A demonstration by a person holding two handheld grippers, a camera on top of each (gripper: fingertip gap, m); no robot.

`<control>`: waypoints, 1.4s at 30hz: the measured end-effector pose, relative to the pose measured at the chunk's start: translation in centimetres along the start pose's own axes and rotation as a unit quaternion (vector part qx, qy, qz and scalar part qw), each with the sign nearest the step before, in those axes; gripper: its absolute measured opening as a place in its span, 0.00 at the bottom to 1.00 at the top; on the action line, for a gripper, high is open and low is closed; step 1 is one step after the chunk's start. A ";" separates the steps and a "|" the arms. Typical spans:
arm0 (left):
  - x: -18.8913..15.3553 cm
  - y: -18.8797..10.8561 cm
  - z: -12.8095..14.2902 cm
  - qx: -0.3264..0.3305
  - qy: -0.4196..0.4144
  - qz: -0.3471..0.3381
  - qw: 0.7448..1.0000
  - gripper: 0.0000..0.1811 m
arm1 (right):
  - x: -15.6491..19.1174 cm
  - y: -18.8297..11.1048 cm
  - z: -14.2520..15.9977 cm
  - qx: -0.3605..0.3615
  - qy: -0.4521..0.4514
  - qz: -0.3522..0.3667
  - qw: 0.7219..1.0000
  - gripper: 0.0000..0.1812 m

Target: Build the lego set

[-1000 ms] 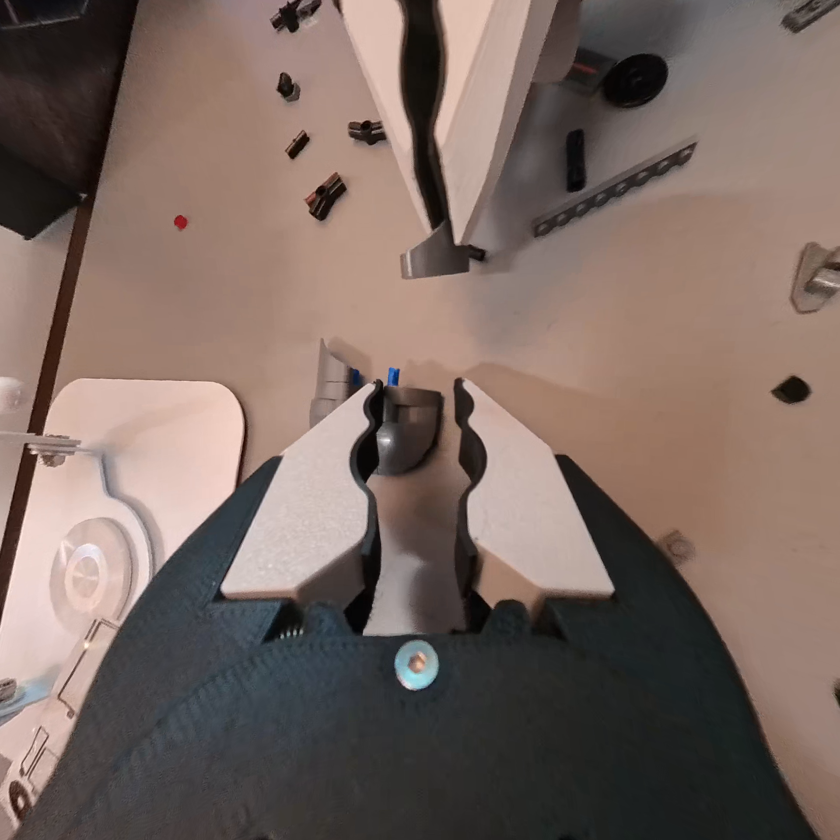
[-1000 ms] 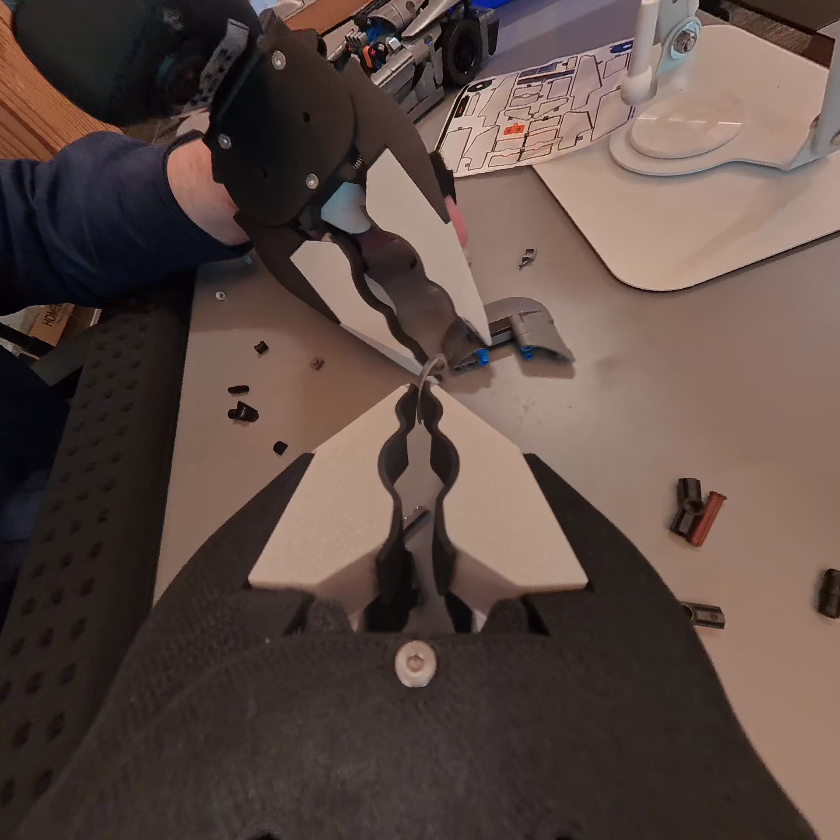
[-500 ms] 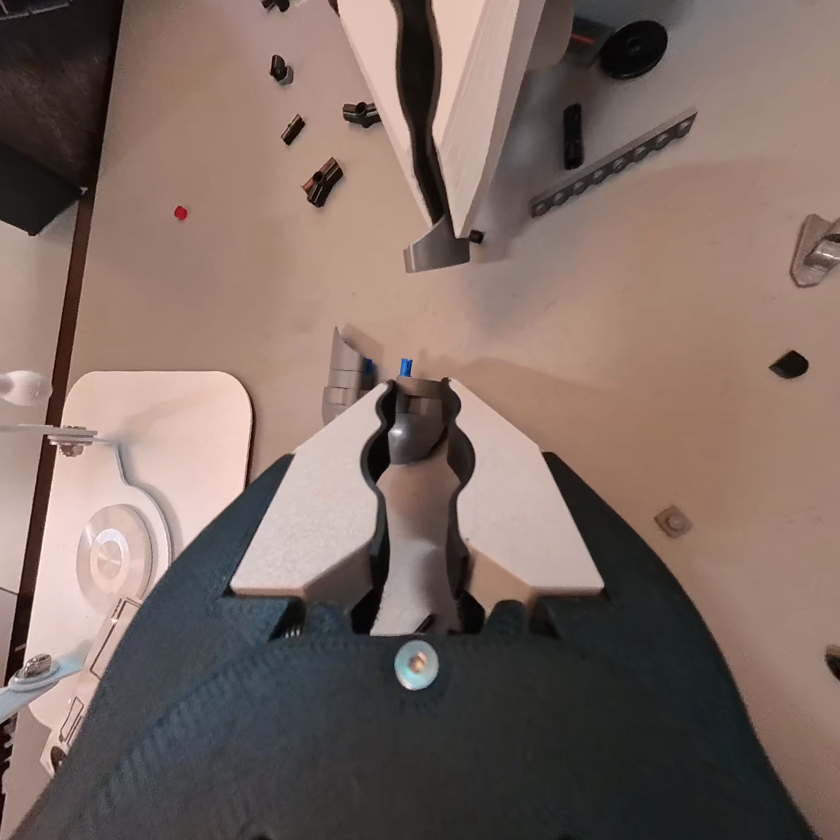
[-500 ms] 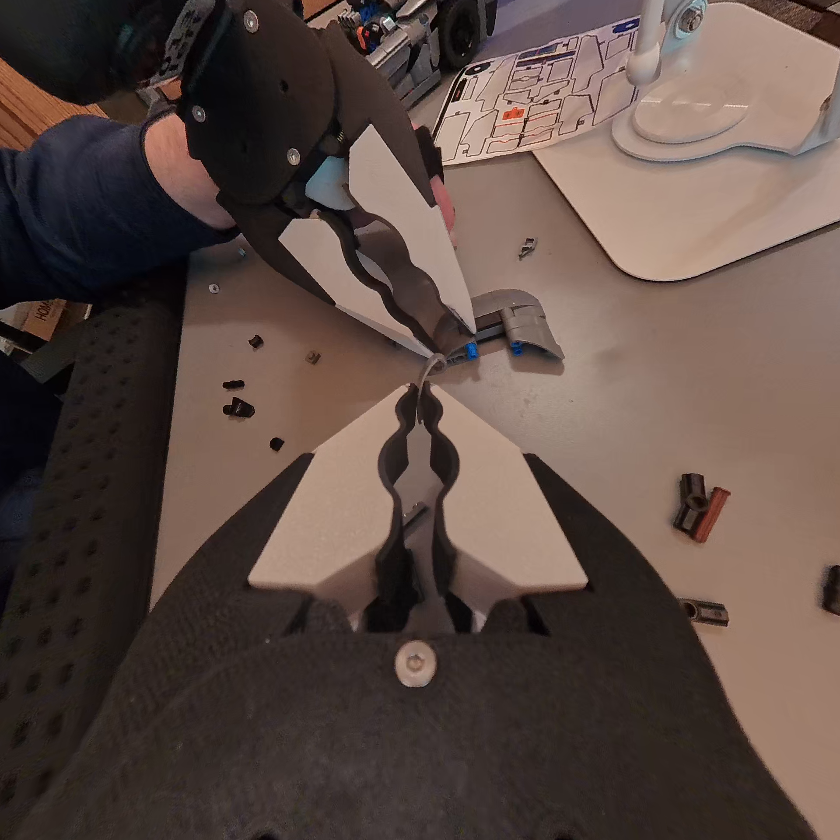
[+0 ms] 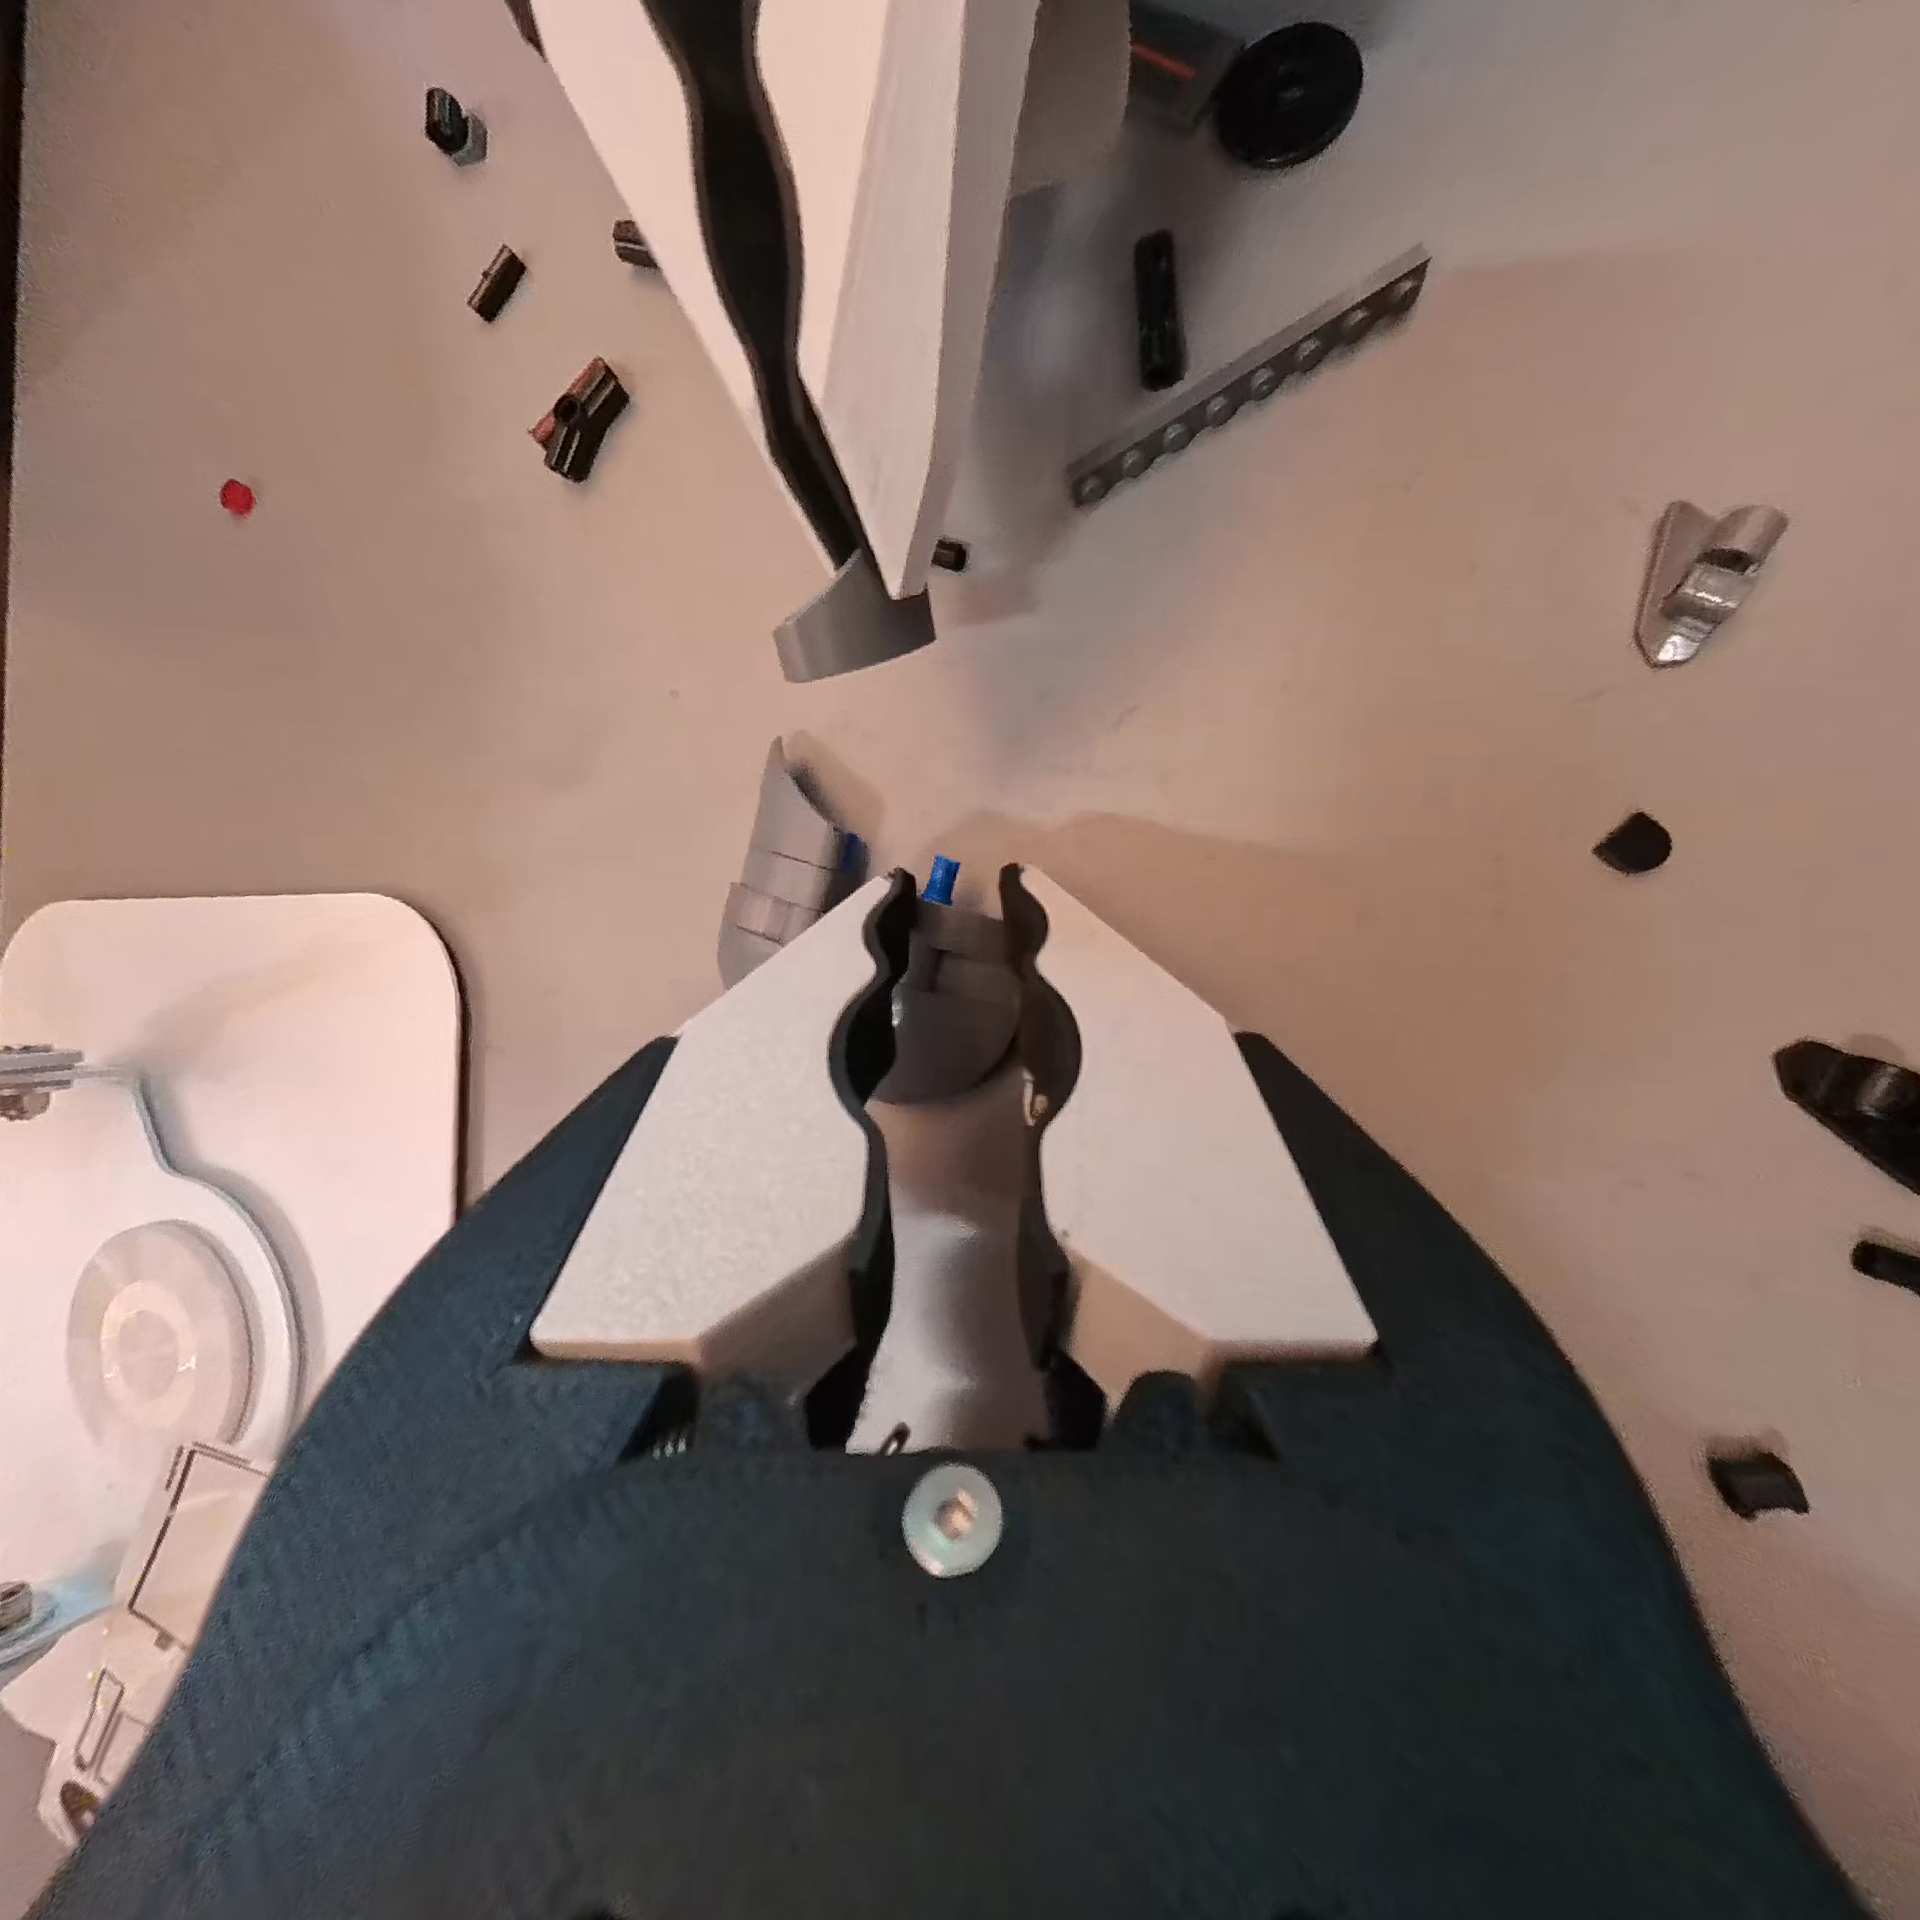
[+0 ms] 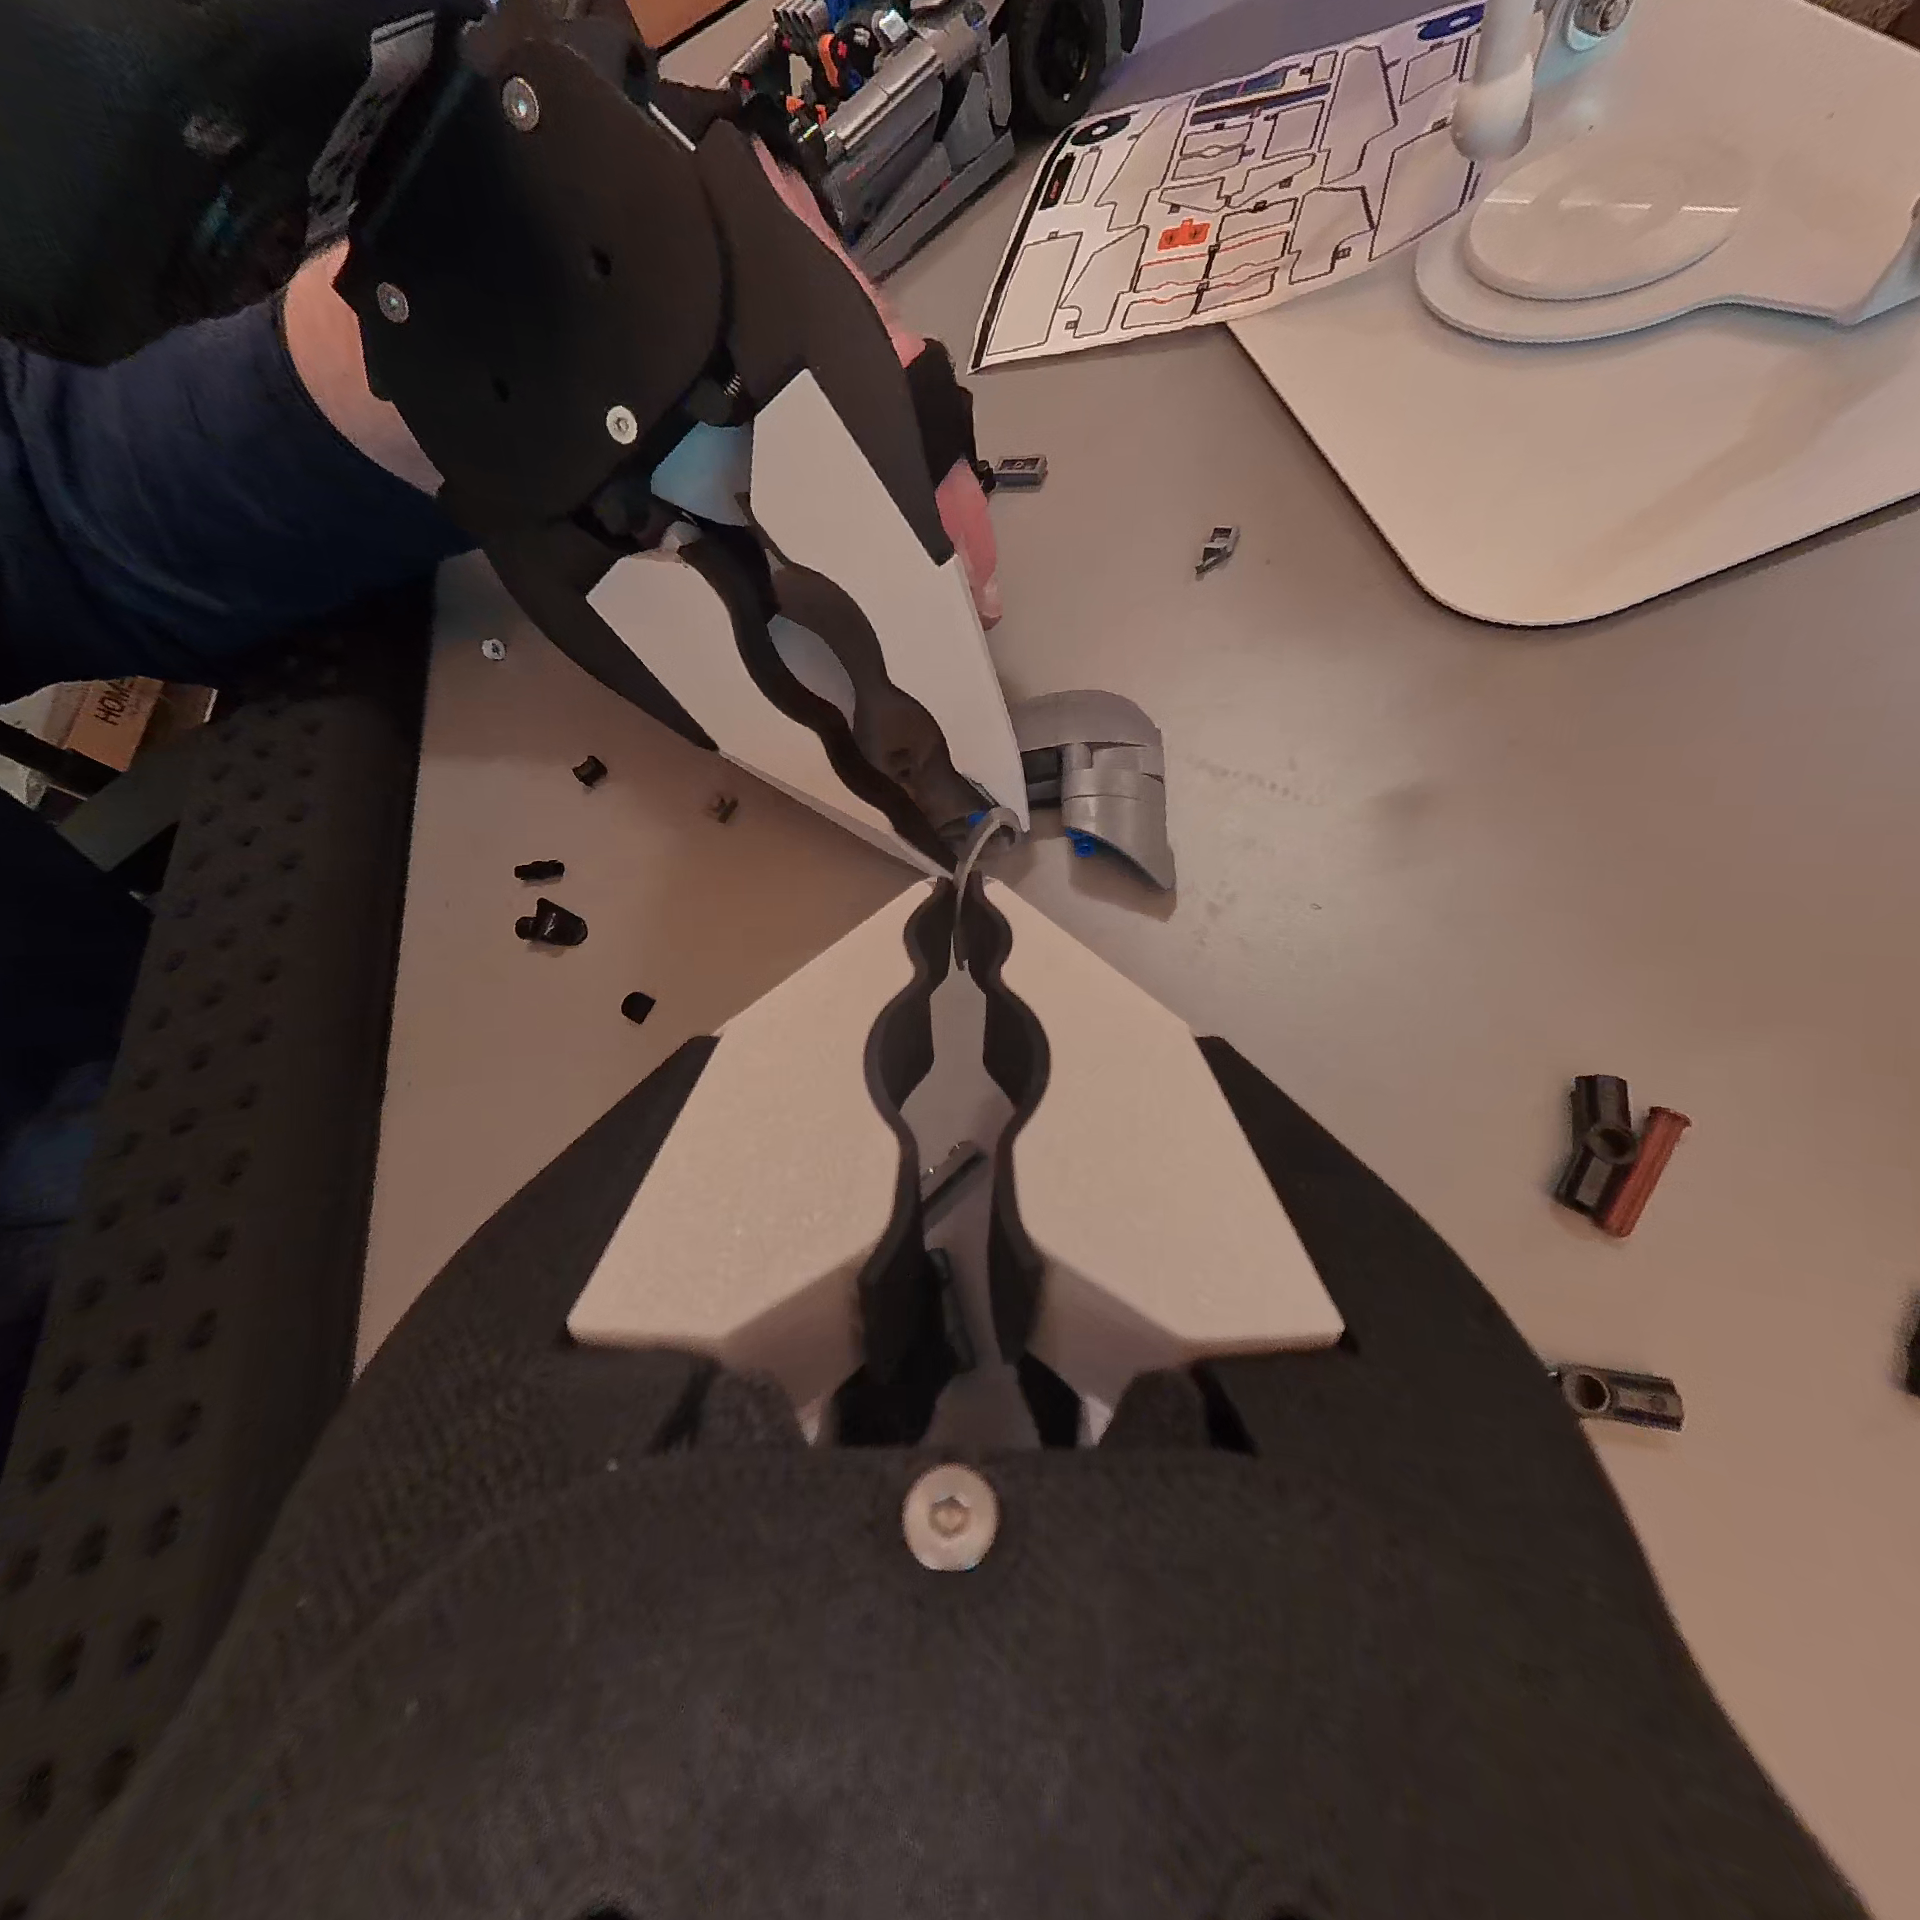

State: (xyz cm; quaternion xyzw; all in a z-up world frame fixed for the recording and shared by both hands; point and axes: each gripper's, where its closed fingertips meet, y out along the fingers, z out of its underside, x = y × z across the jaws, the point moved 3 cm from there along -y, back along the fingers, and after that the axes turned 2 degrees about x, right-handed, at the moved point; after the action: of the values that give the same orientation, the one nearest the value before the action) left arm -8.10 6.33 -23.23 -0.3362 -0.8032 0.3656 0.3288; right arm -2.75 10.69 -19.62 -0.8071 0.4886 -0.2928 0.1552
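My left gripper [image 5: 956, 883] is shut on a small dark grey curved piece [image 5: 945, 1039] with a blue pin [image 5: 940, 881] sticking out past the fingertips. My right gripper [image 6: 961, 891] is shut on a thin light grey curved panel [image 6: 979, 844]. In the left wrist view this panel [image 5: 852, 629] hangs from the right gripper's tips [image 5: 883, 582], a little beyond the blue pin. In the right wrist view the left gripper [image 6: 971, 831] comes in from the upper left and its tips almost meet the panel. A grey curved assembly with blue pins [image 6: 1112, 790] lies on the table just beside both, also in the left wrist view [image 5: 779, 873].
A white stand base [image 6: 1558, 416] and a sticker sheet [image 6: 1247, 208] lie at the back, by a partly built car [image 6: 914, 104]. Loose parts: a grey holed beam [image 5: 1247, 384], black wheel [image 5: 1288, 94], black connectors [image 5: 582, 416], black-and-brown connector [image 6: 1616, 1153]. A black chair [image 6: 208, 1039] is at the left. Across from one pair of fingers to the other is roughly 5 cm.
My left gripper's jaws closed around the dark grey piece. The right gripper brought the grey panel closer, so both grippers' tips now nearly meet.
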 end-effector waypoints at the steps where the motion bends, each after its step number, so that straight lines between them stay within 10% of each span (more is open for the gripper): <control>1: 0.0 0.0 0.0 -0.003 0.001 0.000 1.000 0.08 | 0.0 0.0 0.0 0.000 0.000 0.000 1.000 0.00; 7: -0.3 -0.6 0.4 -0.012 -0.014 0.030 0.999 0.21 | 0.1 0.0 0.0 0.002 -0.002 -0.003 1.000 0.00; 19: -1.1 -0.8 0.9 -0.002 -0.029 0.061 0.998 0.07 | 0.2 0.1 0.1 0.004 -0.003 -0.003 1.000 0.00; 31: 0.7 -1.4 2.2 -0.006 -0.036 0.022 0.999 0.50 | 0.3 0.2 0.1 0.008 -0.003 -0.006 1.000 0.00; 42: -0.2 -1.1 2.2 -0.028 -0.074 0.082 0.993 0.37 | 0.5 0.3 0.2 0.011 -0.005 -0.009 1.000 0.00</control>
State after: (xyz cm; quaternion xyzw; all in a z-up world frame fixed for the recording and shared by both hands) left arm -10.06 4.84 -23.55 -0.3817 -0.8052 0.3927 0.2275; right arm -2.65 10.12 -19.72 -0.8114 0.4769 -0.2956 0.1637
